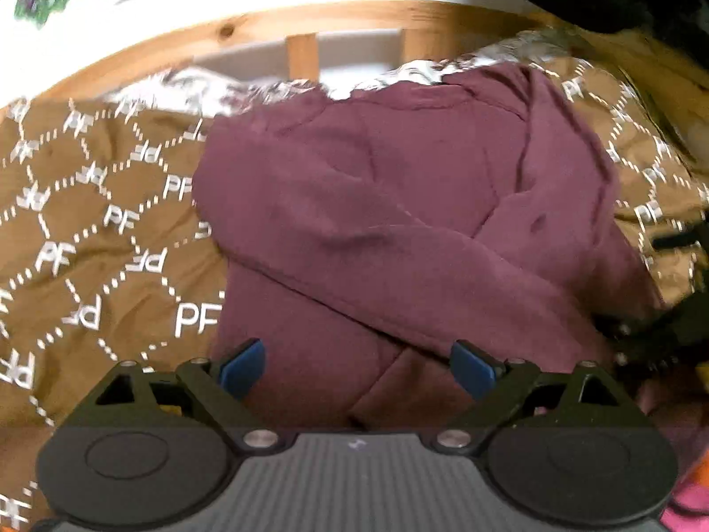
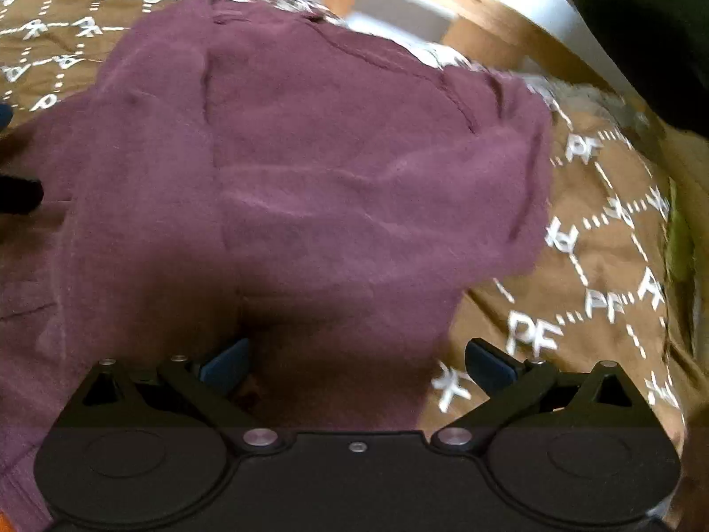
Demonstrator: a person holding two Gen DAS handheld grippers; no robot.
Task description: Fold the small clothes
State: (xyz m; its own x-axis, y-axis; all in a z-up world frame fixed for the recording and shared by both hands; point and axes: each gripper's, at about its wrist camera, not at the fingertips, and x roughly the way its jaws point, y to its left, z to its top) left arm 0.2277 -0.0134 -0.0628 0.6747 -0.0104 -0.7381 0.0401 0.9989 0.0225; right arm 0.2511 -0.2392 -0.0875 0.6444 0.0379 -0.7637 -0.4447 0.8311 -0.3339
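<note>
Maroon soft sweater [image 1: 399, 204], sleeves crossed, on brown quilted cover [image 1: 88, 230]; left gripper [image 1: 356, 370], right gripper [image 2: 354, 365] jaws spread, empty.

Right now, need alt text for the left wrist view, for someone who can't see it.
A maroon long-sleeved top lies on a brown bedspread printed with white PF letters, its sleeves folded across its front. The left gripper is above its lower part, jaws open with nothing between them. A wooden bed frame runs behind.
</note>
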